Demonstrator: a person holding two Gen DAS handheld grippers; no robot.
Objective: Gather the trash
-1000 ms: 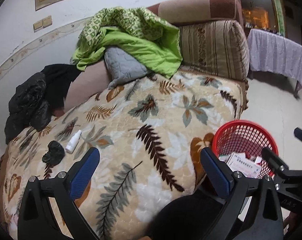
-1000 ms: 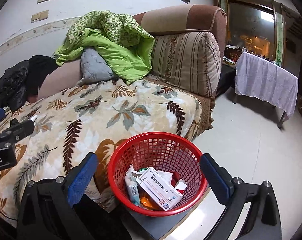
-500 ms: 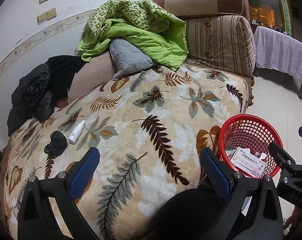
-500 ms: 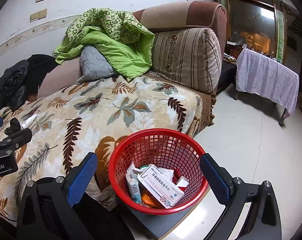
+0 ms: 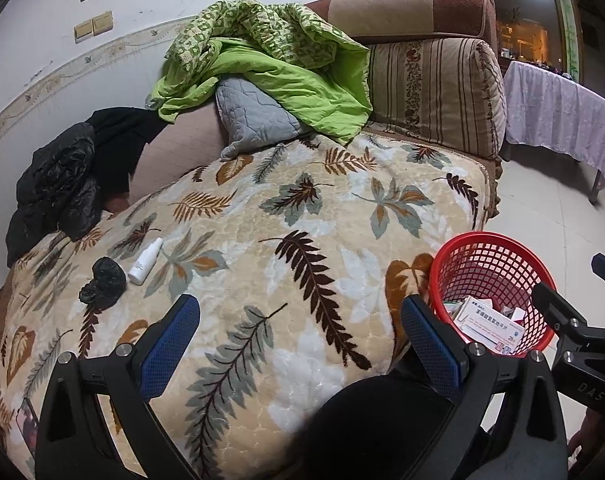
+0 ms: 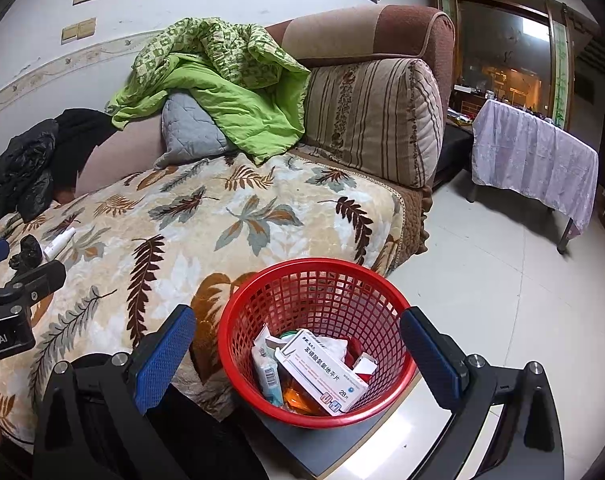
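Remaining on the leaf-patterned blanket (image 5: 302, 248) are a crumpled black bag (image 5: 104, 284) and white spray bottle (image 5: 145, 261); both left tongs (image 5: 298, 334) and right tongs (image 6: 296, 346) are noted released, empty; the red basket (image 6: 314, 280) is part-filled; the bag should be pinched mid-bulk, judged soft.

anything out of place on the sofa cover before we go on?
Yes: a small white bottle lies on its side on the leaf-print blanket, next to a crumpled black bag, far from the red basket that already holds boxes. Both tools are open and empty. Nothing looks spilled.
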